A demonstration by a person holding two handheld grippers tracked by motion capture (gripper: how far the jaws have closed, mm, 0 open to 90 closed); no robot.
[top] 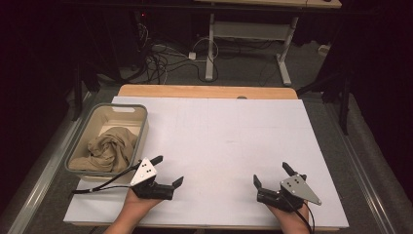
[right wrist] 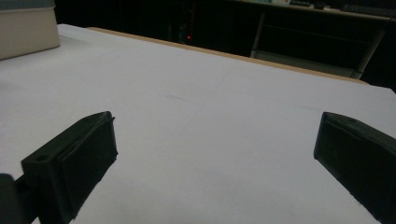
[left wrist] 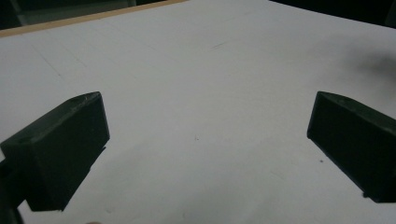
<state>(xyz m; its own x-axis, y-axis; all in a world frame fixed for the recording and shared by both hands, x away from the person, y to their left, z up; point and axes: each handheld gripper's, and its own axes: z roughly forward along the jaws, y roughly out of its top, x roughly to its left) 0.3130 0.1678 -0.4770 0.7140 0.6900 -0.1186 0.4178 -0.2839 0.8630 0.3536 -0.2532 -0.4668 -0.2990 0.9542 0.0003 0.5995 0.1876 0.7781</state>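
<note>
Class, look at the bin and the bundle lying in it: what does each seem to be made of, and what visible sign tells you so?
The bin looks like matte moulded plastic, grey outside and cream inside: smooth rigid walls, rounded corners, a cut handle slot. The bundle looks like soft tan cloth, probably woven: it slumps in loose twisted folds without shine.

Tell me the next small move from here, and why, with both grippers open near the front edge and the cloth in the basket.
Probably swing the left gripper up and left over the basket toward the tan cloth. Its jaws stand wide apart with nothing between them, it sits beside the basket's near corner, and the right gripper, also open, is much farther off.
</note>
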